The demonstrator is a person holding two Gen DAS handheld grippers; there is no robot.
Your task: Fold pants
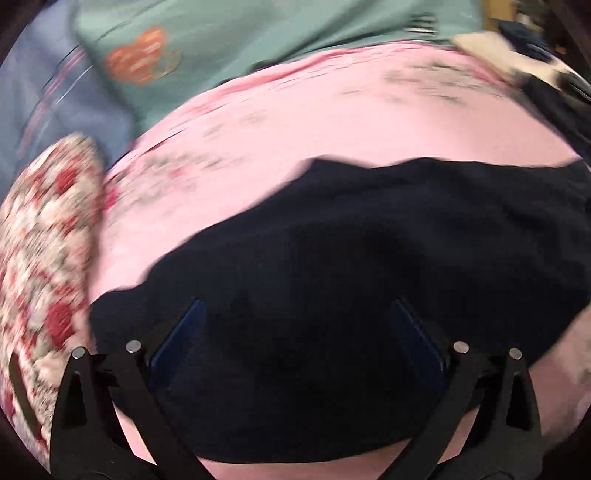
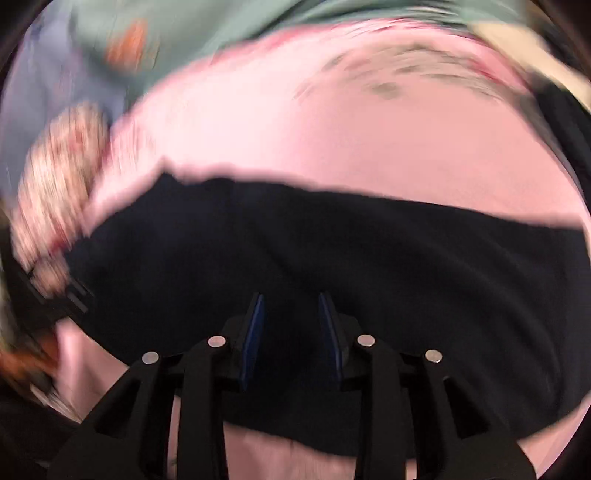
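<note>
Pink bedsheet with faint floral print covers the bed, a floral pillow at its left edge. Dark navy pants lie spread across it. Left tongs gape wide above the fabric; right tongs stand narrowly parted, gripping nothing.

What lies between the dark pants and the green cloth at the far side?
Only the pink sheet, with a faint floral print, lies between the dark pants and the green cloth. The left wrist view shows it most clearly.
</note>
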